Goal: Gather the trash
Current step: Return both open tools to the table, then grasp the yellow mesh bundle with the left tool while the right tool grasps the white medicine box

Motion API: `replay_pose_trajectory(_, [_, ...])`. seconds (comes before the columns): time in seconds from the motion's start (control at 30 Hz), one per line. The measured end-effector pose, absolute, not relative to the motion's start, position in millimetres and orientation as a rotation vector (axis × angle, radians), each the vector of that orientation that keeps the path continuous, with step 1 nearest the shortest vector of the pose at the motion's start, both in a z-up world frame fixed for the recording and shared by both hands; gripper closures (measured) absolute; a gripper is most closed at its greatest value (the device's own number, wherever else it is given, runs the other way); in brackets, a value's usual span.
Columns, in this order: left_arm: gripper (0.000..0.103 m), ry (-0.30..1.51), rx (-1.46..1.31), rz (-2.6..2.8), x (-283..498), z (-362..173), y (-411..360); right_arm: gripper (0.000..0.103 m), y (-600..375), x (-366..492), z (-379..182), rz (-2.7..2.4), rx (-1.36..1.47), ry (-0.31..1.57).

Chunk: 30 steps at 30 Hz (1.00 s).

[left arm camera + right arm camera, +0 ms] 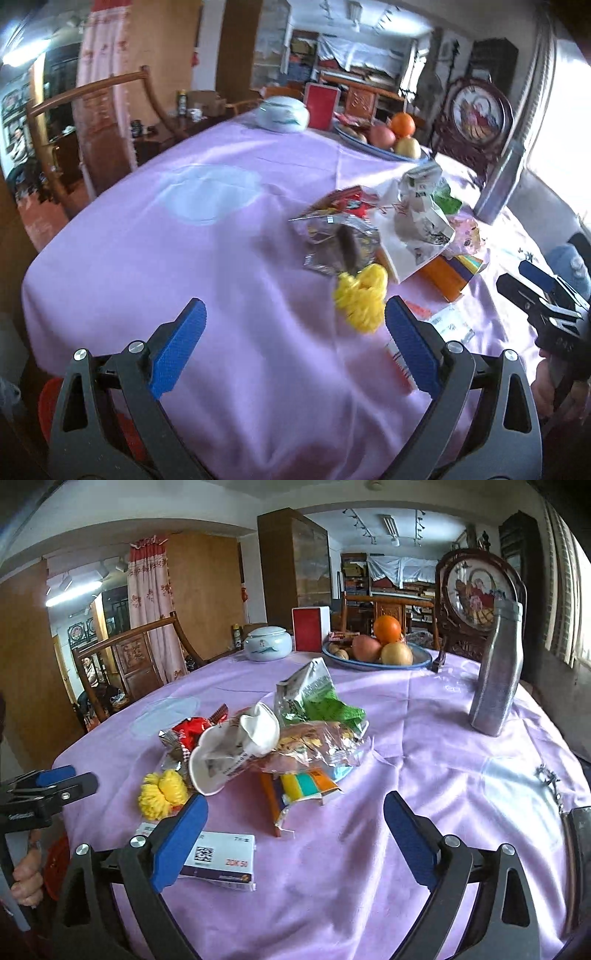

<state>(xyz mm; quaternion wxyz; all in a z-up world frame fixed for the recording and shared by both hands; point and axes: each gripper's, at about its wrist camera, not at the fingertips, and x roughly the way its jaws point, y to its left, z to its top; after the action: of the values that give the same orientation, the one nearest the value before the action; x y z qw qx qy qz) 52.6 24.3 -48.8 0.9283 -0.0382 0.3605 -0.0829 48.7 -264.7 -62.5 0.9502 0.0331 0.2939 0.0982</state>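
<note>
None of the trash pile [266, 742] had been collected yet: wrappers, a crumpled cup and the yellow pom-pom [162, 794] lay heaped mid-table at your twelve o'clock. Your left gripper [295, 347] and right gripper [295, 834] both stood spread wide, holding nothing. Everything remained to gather.
</note>
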Motion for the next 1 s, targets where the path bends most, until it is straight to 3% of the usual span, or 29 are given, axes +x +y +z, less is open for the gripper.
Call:
replay_pose_trajectory(0.5, [0.011, 0.898, 0.019, -0.229, 102.2, -82.3, -29.7, 0.006, -296.4, 47.8, -67.3, 0.286, 0.311, 0.627])
replay_pose_trajectory(0.57, [0.018, 0.92, 0.015, -0.227, 105.8, -85.1, -30.6, 0.006, -294.1, 46.5, -66.8, 0.28, 0.303, 0.627])
replay_pose_trajectory(0.63, [0.036, 0.937, -0.007, -0.245, 109.4, -86.6, -29.8, 0.006, -293.0, 46.3, -66.9, 0.273, 0.296, 0.63])
replay_pose_trajectory(0.67, [0.04, 0.938, -0.014, -0.248, 110.7, -86.6, -29.2, 0.006, -292.6, 47.3, -67.6, 0.269, 0.296, 0.634])
replay_pose_trajectory(0.7, [0.052, 0.928, -0.012, -0.243, 110.0, -85.9, -29.0, 0.006, -293.1, 47.5, -68.3, 0.268, 0.3, 0.638])
replay_pose_trajectory(0.77, [0.064, 0.904, -0.031, -0.248, 106.5, -82.2, -25.1, 0.006, -295.0, 47.2, -69.2, 0.269, 0.314, 0.644])
replay_pose_trajectory(1.0, [0.065, 0.798, -0.091, -0.169, 89.0, -57.5, 14.5, 0.006, -291.2, 50.5, -71.5, 0.312, 0.311, 0.675])
